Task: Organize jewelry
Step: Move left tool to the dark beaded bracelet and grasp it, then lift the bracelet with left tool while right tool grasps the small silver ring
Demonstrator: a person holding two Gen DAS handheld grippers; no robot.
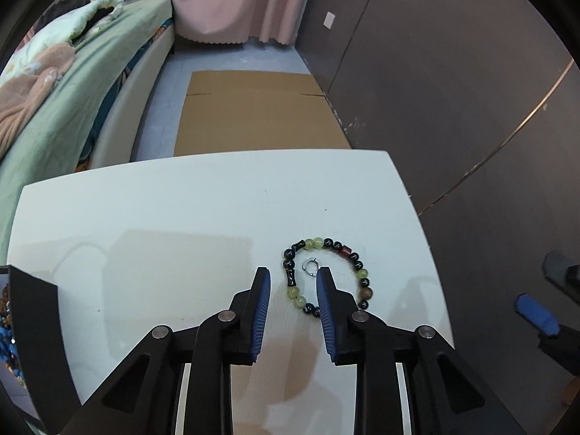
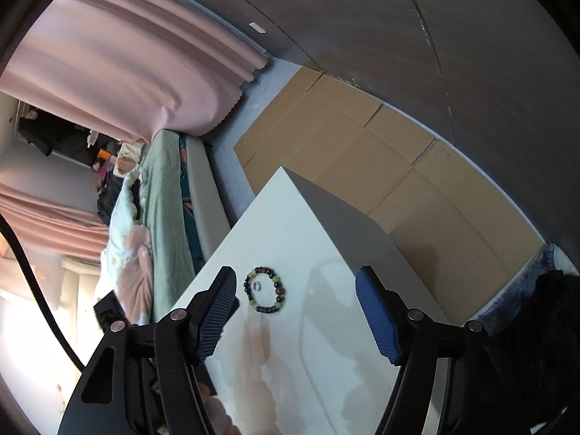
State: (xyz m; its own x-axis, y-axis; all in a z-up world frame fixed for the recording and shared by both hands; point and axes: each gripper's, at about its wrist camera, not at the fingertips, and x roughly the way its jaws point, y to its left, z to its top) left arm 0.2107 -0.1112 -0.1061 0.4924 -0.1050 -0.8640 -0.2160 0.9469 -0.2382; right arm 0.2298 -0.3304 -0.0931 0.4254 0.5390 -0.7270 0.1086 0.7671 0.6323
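The left gripper (image 1: pixel 293 279), black-armed with ribbed blue pads, stood lowest and nearest the work, its jaws parted to a moderate gap and holding nothing. Its right pad lay over the near-right arc of the beaded bracelet (image 1: pixel 326 275), a closed loop of yellow-green, black and dark red beads lying flat on the white tabletop (image 1: pixel 181 210). The left pad stood just outside the loop's left arc, so that this arc, with its black tube bead, lay between the two pads. A small silver ring (image 1: pixel 310 266) rested on the table inside the bracelet, just ahead of the right pad's tip and apart from the beads.

The right gripper (image 2: pixel 295 282), of the same make, was held higher and farther from the bracelet (image 2: pixel 265 290), tilted, with jaws spread wide and empty. In its view the bracelet lay ahead and toward the left pad, the silver ring (image 2: pixel 256 284) inside the loop's upper left.

The left gripper was judged the nearer by far, already straddling one side of the loop. Whether bracelet or ring was its target could not be told. Beyond the bracelet, off the table's far edge, flat brown cardboard (image 1: pixel 253 108) covered the floor.
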